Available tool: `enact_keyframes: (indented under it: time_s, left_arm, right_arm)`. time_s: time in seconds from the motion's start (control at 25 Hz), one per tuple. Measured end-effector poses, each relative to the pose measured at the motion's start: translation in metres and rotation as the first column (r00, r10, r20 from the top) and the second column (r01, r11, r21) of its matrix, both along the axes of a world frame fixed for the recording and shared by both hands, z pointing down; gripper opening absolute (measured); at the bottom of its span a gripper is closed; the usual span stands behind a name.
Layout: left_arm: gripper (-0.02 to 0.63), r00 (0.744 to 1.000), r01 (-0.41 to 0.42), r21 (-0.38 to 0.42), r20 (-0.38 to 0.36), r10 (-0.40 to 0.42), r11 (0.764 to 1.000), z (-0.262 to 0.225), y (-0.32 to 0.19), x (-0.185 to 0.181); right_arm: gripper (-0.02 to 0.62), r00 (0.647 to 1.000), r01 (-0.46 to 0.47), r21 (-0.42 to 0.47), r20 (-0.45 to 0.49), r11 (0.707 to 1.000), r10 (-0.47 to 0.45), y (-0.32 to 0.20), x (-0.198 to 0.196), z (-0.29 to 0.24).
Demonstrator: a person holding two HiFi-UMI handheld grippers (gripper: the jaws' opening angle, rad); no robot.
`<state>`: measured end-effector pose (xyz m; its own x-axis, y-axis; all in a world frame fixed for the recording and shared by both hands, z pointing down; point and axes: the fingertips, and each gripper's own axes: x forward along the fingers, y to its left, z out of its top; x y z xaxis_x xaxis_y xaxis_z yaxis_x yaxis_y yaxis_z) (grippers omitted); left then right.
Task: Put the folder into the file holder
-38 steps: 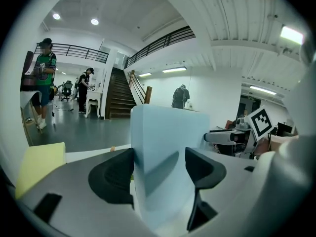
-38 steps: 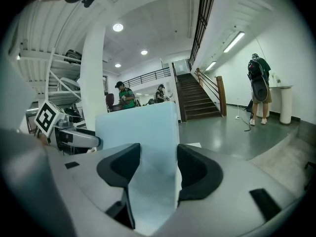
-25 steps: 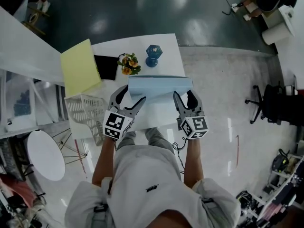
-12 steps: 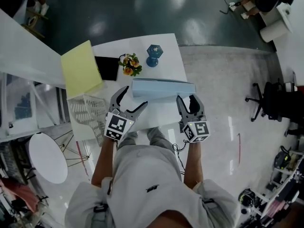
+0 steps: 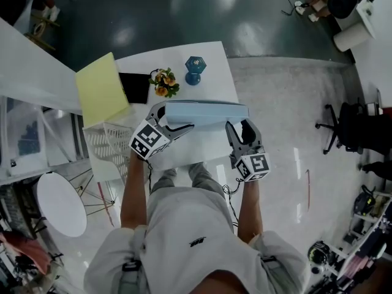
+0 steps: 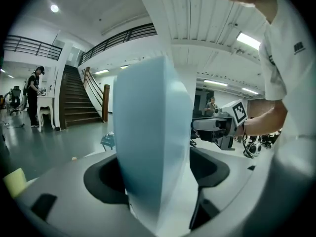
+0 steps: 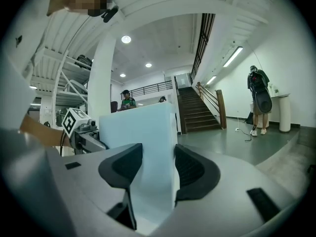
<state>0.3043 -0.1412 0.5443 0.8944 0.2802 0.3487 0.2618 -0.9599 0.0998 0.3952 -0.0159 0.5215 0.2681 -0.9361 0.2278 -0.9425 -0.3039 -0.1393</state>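
Head view, centre of frame: light-blue card folder (image 5: 208,112) stands on its long edge on the white rectangular table (image 5: 214,72), near the table's lower edge, running left-right across the pic. It is not in the white mesh file holder (image 5: 110,141), which sits off the table's lower-left corner, left of the folder & well apart from it.

The left gripper (image 5: 174,116) is at the folder's left end, angled up-right. Its jaws are spread wide & have just been opening. In the left gripper view the folder end stands btwn them, w/ a clear gap to the right-hand pad (image 6: 210,169); no squeeze on it.

The right gripper (image 5: 239,125) is at the folder's right end, pointing up-frame. Its jaws are narrow & have just been closing. In the right gripper view both dark pads (image 7: 123,169) lie against the folder's 2 faces, so it grips that end.

Other stuff on the table, upper half of head view:
- Pale-yellow flat sheet (image 5: 100,89), upper left, overhanging the table's left edge.
- Black flat rectangle (image 5: 136,87), just right of the yellow sheet.
- Small bunch of orange & yellow flowers (image 5: 163,83), centre, above the folder's left end.
- Blue faceted ornament (image 5: 195,70), right of the flowers.

Off-table: black office chair (image 5: 352,130) at right edge, white round table (image 5: 58,199) lower left.
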Motion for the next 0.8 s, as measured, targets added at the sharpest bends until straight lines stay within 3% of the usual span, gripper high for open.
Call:
enact_keyframes:
  time_s: [0.08,0.24,0.6,0.8]
  left_arm:
    - [0.338,1.0,0.01,-0.002,-0.009,-0.01,1.0,0.0,0.0,-0.001]
    - [0.279,1.0,0.025,0.007,-0.007,-0.024,1.0,-0.003,0.008,-0.007]
    - [0.195,0.988,0.152,0.028,-0.023,-0.151,0.988,-0.02,0.038,-0.02]
    - [0.162,0.961,0.271,-0.016,-0.062,-0.271,0.963,-0.039,0.044,-0.03]
  right_arm:
    - [0.209,1.0,0.016,0.005,0.006,1.0,-0.016,-0.001,0.004,0.001]
    - [0.21,0.998,0.065,0.015,0.014,0.998,-0.065,-0.004,0.013,0.001]
    - [0.206,0.982,0.187,0.02,0.03,0.982,-0.188,-0.017,0.031,0.0]
    - [0.204,0.97,0.239,0.035,0.031,0.97,-0.24,-0.023,0.031,-0.006]
